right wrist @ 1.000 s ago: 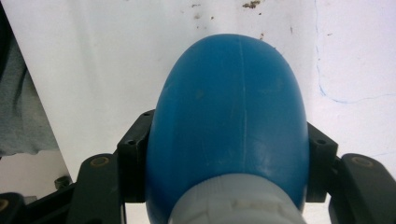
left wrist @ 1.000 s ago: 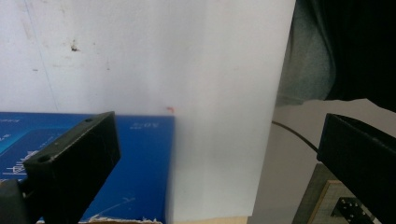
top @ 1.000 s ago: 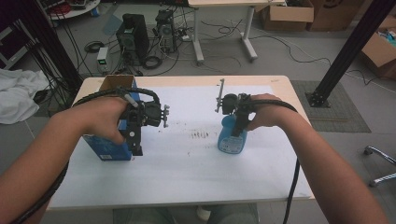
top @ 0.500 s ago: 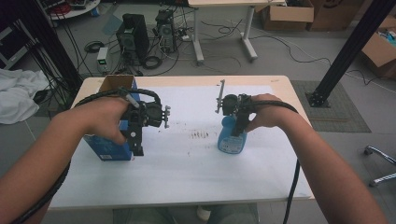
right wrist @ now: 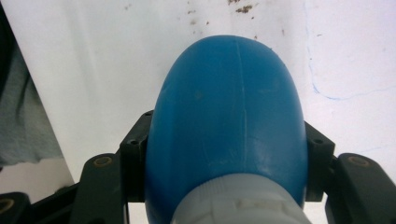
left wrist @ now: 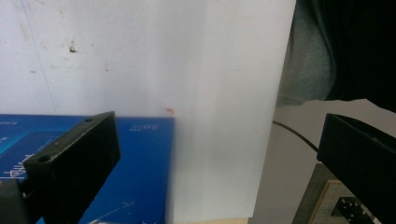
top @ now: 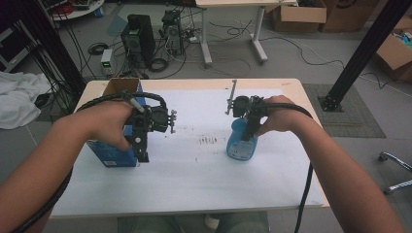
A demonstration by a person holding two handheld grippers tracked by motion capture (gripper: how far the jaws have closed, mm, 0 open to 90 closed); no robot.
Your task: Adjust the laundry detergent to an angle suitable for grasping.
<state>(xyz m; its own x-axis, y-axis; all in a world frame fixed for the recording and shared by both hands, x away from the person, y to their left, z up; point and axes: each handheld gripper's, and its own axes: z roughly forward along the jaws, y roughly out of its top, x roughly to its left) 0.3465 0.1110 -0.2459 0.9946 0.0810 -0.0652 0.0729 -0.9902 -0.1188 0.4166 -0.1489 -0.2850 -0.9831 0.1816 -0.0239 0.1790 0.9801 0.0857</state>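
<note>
Right gripper [top: 248,132] clamped on a blue bottle [top: 240,143] standing on the white sheet [top: 204,174].
Keep the squeeze square below the cap and lift straight. Left gripper [top: 142,154] hangs open beside the blue box [top: 112,156]. Nothing has shifted since the earlier frames.

Both tongs, left [top: 142,156] and right [top: 247,138], are black, square-jawed, with visible screw holes; thick black ribbed cables trail along bare forearms.
</note>
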